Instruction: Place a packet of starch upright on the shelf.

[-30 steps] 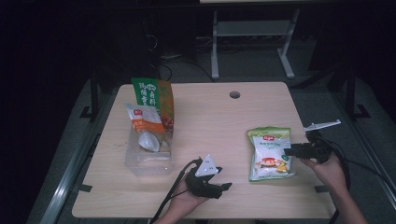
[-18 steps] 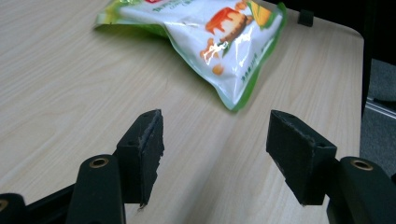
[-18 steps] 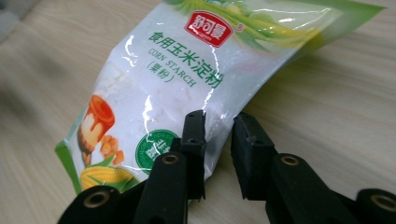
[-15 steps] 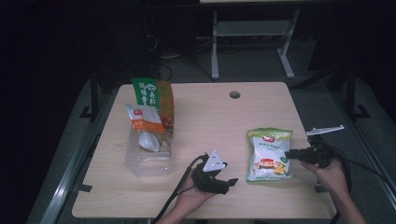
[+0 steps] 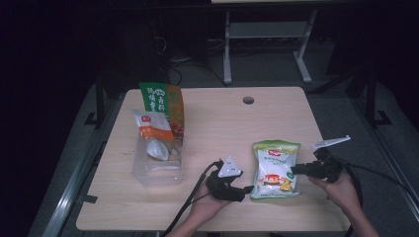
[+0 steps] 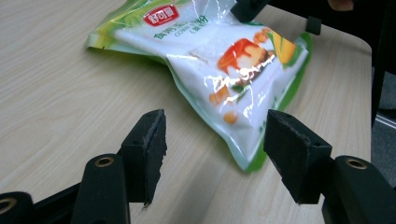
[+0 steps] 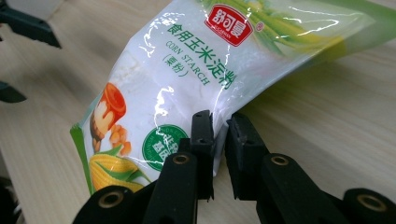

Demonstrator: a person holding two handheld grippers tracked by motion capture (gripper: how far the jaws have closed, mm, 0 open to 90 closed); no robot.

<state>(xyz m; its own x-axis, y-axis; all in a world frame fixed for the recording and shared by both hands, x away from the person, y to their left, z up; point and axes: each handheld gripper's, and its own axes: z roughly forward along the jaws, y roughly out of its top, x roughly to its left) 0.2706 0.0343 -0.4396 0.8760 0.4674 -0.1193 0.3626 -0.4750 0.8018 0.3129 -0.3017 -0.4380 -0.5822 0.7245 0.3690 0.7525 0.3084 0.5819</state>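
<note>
R gripper point(image 7: 219, 123) has just been closing its jaws, now pinching the side edge of the corn starch bag point(image 7: 177, 88) btw the pads – the edge sits in the narrow gap in the right gripper view. In the high view the R gripper point(image 5: 296, 170) reaches in from the right, touching the bag point(image 5: 274, 170) at its right edge, w/ the hand point(image 5: 341, 190) behind it near the table's front right corner.

L gripper point(image 6: 212, 147) has jaws spread wide, nothing btw them but bare table; the bag's point(image 6: 210, 60) lower corner lies just ahead of the right-hand jaw in the left gripper view. High view: L gripper point(image 5: 247, 190) just beside the bag's lower left corner; can't tell if touching.

Bag lies flat on the wooden table point(image 5: 222, 128), front right part, printed side up.

Farther out, on the table's left side: a clear plastic bin point(image 5: 157, 170) w/ a red-and-white packet point(image 5: 150, 128) and a white pouch point(image 5: 158, 148) in it, and a green-and-orange bag point(image 5: 160, 101) standing upright at its far end. Well apart from the grippers
</note>
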